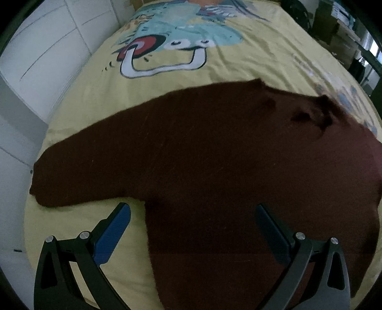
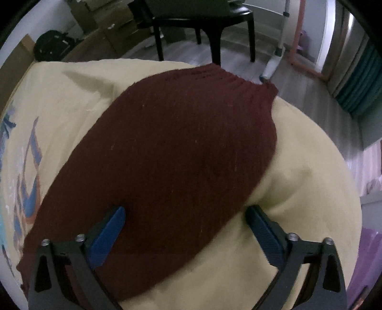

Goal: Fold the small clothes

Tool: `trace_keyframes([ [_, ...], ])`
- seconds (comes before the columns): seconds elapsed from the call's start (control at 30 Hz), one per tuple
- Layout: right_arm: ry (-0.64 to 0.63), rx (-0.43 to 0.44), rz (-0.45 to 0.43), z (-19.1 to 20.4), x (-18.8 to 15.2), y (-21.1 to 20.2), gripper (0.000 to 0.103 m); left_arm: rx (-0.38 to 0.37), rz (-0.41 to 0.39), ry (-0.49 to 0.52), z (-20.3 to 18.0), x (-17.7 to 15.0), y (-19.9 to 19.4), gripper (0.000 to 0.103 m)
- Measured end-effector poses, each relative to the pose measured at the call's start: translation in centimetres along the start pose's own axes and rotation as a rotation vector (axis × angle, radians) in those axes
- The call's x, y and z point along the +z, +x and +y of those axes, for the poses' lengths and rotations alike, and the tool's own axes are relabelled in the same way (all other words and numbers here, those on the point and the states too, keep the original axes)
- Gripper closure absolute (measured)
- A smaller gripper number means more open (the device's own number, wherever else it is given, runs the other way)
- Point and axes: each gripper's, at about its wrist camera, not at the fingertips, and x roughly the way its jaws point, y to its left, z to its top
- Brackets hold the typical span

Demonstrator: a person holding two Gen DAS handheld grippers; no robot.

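Observation:
A dark maroon knit sweater (image 1: 203,147) lies spread flat on a yellow bedsheet (image 1: 167,78). One sleeve runs out to the left (image 1: 71,176), and the neck opening sits at the far right (image 1: 308,114). My left gripper (image 1: 193,212) is open and empty, hovering over the body near the left armpit. In the right wrist view a sleeve (image 2: 181,152) stretches away to its ribbed cuff (image 2: 238,78) at the bed's corner. My right gripper (image 2: 185,212) is open and empty above the near part of that sleeve.
The sheet carries a large cartoon print (image 1: 172,43). White wardrobe doors (image 1: 47,47) stand left of the bed. Beyond the bed's corner are a black chair (image 2: 203,26), cardboard boxes (image 2: 105,21) and a black bag (image 2: 52,45) on the floor.

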Motion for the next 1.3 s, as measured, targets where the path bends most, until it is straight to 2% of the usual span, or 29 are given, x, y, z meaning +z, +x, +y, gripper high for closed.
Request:
trace_keyframes([
  [0.03, -0.009, 0.0, -0.003, 0.3, 0.2, 0.0, 0.025, 0.003, 0.007, -0.004, 0.2, -0.2, 0.2, 0.001],
  [0.07, -0.02, 0.006, -0.007, 0.6, 0.4, -0.1, 0.044, 0.005, 0.011, -0.006, 0.3, -0.4, 0.4, 0.001],
  [0.1, -0.032, 0.007, -0.007, 0.9, 0.7, -0.2, 0.056, 0.006, 0.017, -0.007, 0.4, -0.5, 0.7, 0.001],
  [0.13, -0.051, 0.027, 0.017, 1.7, 1.1, -0.1, 0.081, 0.005, 0.023, -0.006, 0.4, -0.7, 0.8, 0.001],
  [0.17, -0.076, 0.029, 0.031, 2.4, 1.3, -0.1, 0.091, 0.001, 0.029, -0.005, 0.4, -0.9, 0.9, 0.001],
  [0.23, -0.167, -0.022, 0.002, 4.4, 1.4, -1.3, 0.092, -0.013, 0.031, -0.002, 0.4, -1.1, 1.0, 0.001],
  [0.27, -0.19, -0.017, -0.014, 5.1, 1.5, -1.8, 0.092, -0.018, 0.028, 0.002, 0.3, -1.2, 0.9, 0.001],
  [0.3, -0.226, 0.02, -0.041, 6.3, 1.2, -3.2, 0.092, -0.021, 0.026, 0.01, 0.2, -1.2, 0.8, 0.001],
  [0.4, -0.332, 0.055, -0.102, 9.5, -0.1, -6.8, 0.092, -0.028, 0.014, 0.024, 0.1, -1.3, 0.5, 0.001],
  [0.5, -0.432, 0.119, -0.15, 12.7, -2.5, -11.0, 0.092, -0.049, -0.001, 0.03, 0.0, -1.3, 0.1, 0.001],
  [0.73, -0.541, 0.286, -0.217, 20.0, -7.7, -17.9, 0.092, -0.122, -0.027, 0.035, 0.1, -0.7, -0.3, 0.001],
  [0.97, -0.663, 0.424, -0.18, 29.8, -15.1, -20.7, 0.092, -0.154, -0.032, 0.014, 1.1, 0.7, 0.1, 0.001],
  [1.1, -0.716, 0.483, -0.153, 33.8, -18.9, -21.1, 0.092, -0.119, -0.047, 0.006, 2.1, 1.5, 0.1, 0.001],
  [1.3, -0.815, 0.529, -0.042, 39.7, -26.2, -18.8, 0.092, -0.105, -0.05, -0.003, 3.4, 1.7, 0.6, 0.001],
])
